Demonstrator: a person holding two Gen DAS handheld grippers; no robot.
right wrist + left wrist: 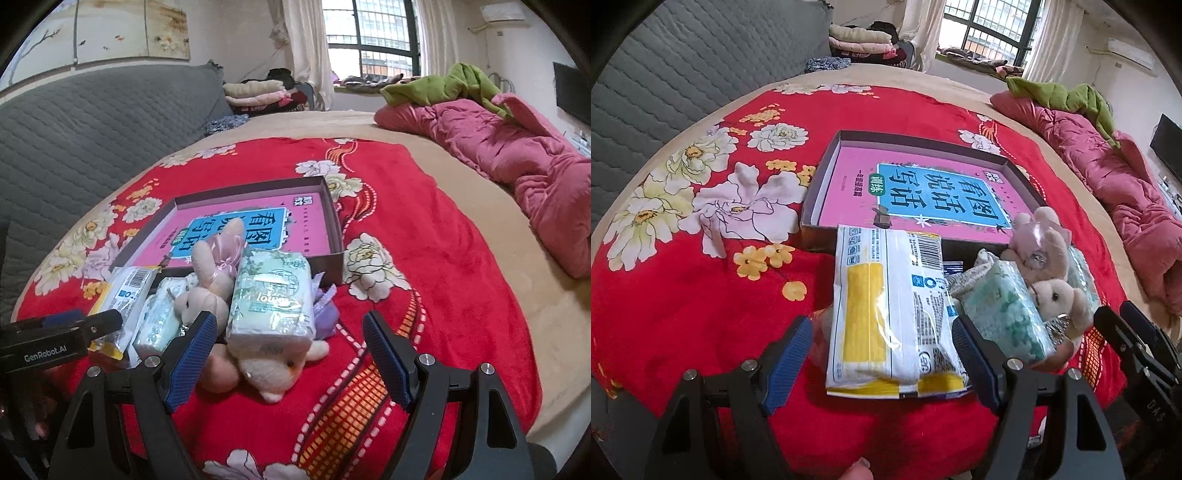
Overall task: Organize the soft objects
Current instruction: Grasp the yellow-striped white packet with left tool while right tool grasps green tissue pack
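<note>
Here, left fingers [882, 354] straddle wipes pack [886, 310]

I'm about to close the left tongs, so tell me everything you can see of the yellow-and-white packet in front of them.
The yellow-and-white packet is a soft, glossy plastic pack, white with a broad yellow band, blue print and a barcode near its far end. It lies lengthwise between the open left tongs, on the red floral blanket; whether the pads touch it is unclear. Its far end leans over the near rim of the dark box. On its right it lies against the green tissue pack.
</note>
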